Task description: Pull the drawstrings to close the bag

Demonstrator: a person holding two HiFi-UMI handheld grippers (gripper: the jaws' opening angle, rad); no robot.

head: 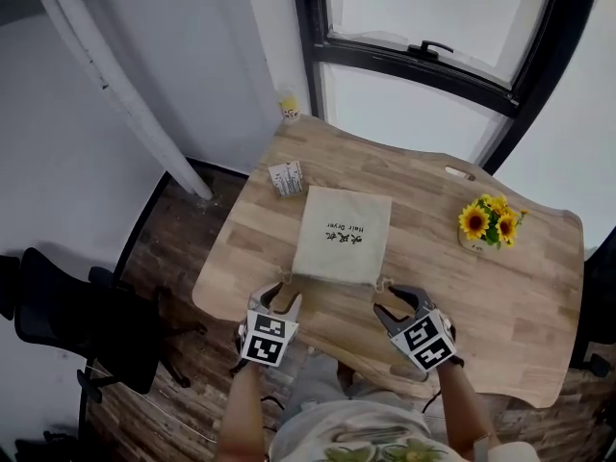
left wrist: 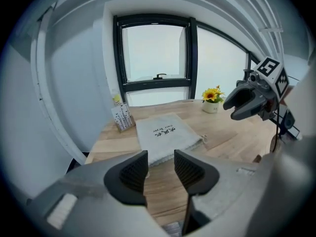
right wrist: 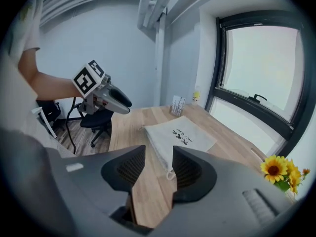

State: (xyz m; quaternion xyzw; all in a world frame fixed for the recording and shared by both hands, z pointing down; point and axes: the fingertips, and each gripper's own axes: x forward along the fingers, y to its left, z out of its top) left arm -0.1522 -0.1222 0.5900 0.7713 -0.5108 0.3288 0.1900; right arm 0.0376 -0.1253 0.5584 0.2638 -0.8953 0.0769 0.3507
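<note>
A flat beige drawstring bag (head: 342,232) with dark print lies on the wooden table (head: 520,296), its gathered mouth towards me. Short cord ends stick out at its near-left corner (head: 285,278) and near-right corner (head: 384,284). My left gripper (head: 279,299) hovers just short of the left corner, open and empty. My right gripper (head: 397,301) hovers just short of the right corner, also open and empty. The left gripper view shows the bag (left wrist: 165,135) beyond the parted jaws (left wrist: 160,169). In the right gripper view the bag's cord (right wrist: 170,173) lies ahead of the jaws (right wrist: 159,169).
A small pot of sunflowers (head: 489,223) stands at the table's right. A small printed box (head: 286,178) sits by the bag's far-left corner, and a yellow-capped bottle (head: 289,107) is at the far edge. A black chair (head: 67,320) stands on the floor at left.
</note>
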